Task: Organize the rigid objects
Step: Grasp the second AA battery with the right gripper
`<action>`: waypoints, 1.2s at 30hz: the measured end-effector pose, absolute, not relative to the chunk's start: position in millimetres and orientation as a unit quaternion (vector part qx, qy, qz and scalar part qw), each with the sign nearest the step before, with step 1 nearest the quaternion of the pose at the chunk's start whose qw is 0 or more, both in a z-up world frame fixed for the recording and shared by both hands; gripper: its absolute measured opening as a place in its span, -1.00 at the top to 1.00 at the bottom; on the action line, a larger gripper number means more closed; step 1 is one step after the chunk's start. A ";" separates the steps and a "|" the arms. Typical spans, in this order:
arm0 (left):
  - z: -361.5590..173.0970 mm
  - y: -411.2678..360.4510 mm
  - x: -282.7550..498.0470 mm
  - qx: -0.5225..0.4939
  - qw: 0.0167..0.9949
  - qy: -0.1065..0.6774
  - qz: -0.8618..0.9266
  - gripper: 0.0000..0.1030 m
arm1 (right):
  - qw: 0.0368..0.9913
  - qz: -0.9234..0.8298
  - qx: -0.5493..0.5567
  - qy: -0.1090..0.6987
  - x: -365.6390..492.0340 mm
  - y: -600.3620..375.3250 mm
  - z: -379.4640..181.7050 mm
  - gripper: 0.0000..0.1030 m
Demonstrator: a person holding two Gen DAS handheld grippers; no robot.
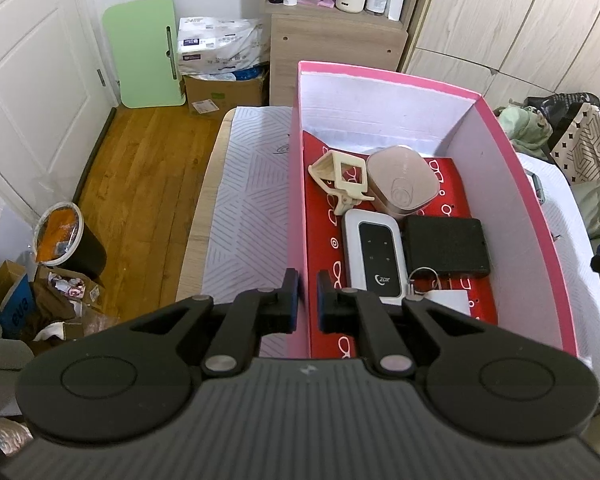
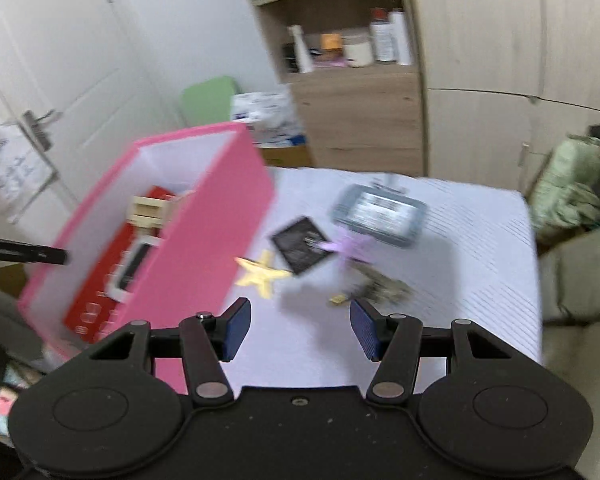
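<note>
Pink box [image 1: 300, 200] wall pinched by left claw [image 1: 308, 300]; right claw [image 2: 300, 330] gapes empty above yellow star [image 2: 260, 274].

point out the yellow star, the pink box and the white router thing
yellow star [image 2: 262, 274], right wrist view, on its centre
pink box [image 1: 384, 76], left wrist view, on its far rim
white router [image 1: 374, 256], left wrist view, on its dark front panel

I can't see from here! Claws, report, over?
Left claw shut on pink box wall. Right claw open, empty, above cloth. Yellow star, black card still outside. Nothing blocking.
</note>
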State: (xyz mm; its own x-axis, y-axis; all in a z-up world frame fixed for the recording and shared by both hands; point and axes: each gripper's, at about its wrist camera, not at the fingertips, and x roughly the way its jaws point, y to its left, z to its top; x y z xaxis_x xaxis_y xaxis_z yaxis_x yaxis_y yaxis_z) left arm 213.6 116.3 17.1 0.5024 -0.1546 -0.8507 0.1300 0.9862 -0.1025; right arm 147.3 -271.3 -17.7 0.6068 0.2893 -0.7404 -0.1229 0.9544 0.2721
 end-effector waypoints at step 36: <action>14.3 115.9 213.2 -0.019 0.865 0.496 -0.080 0.87 | 0.888 0.163 -0.093 0.420 195.6 -248.5 -70.2 0.07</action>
State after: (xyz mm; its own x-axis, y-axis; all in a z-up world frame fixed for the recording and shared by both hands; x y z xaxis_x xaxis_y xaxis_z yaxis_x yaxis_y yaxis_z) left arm 213.2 115.9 14.3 0.4959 -0.1569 -0.8541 0.1195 0.9865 -0.1119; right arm 195.6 -248.5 -70.2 0.5947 0.2103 -0.7760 -0.3673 0.9296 -0.0295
